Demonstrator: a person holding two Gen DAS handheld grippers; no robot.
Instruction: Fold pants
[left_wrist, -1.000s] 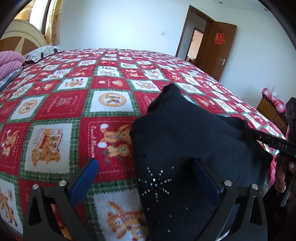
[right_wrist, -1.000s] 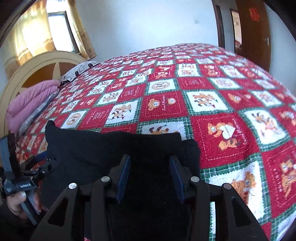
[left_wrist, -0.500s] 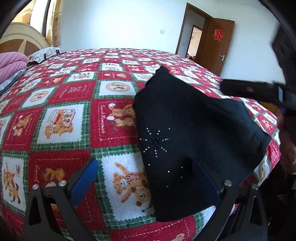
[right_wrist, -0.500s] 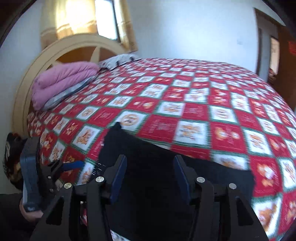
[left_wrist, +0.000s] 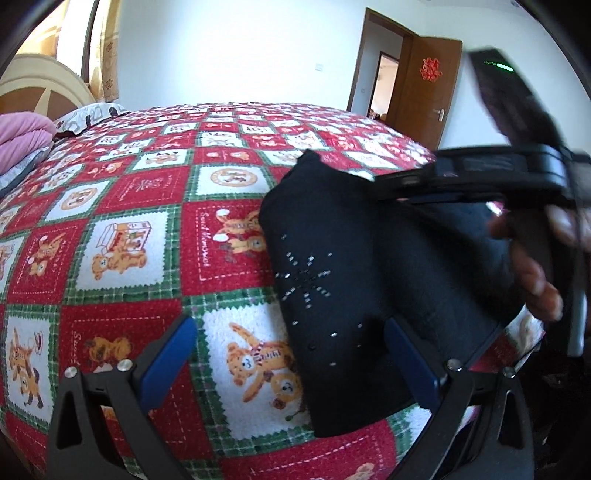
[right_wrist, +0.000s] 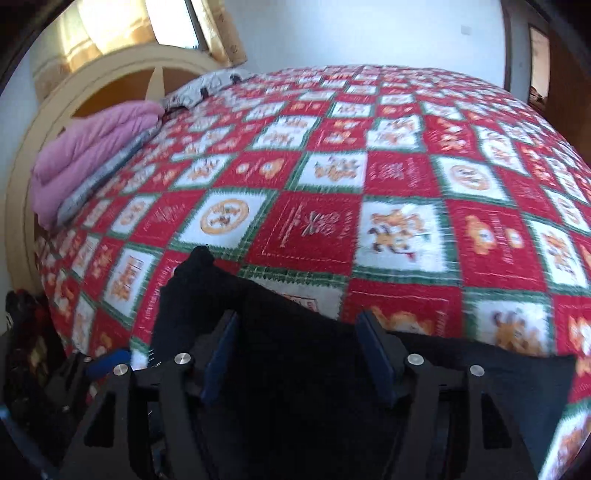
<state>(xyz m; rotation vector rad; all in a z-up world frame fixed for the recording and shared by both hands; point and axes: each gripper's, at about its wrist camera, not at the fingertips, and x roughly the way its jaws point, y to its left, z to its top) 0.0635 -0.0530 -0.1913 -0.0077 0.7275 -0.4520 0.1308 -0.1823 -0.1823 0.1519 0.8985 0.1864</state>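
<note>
My left gripper (left_wrist: 288, 354) hangs wide open, empty, its right finger over the folded black pants (left_wrist: 354, 266); my right gripper (right_wrist: 299, 347) is opening above them, gripping nothing, to let the fold lie.

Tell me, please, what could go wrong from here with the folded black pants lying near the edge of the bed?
1. The black pants lie close to the edge of the quilt; a nudge might slide them off.
2. The right gripper is opening with fabric below its jaws; a pad could snag cloth and undo the fold.
3. The left gripper stands open with one finger over the pants, and the other gripper crosses close above, so they might bump.
</note>
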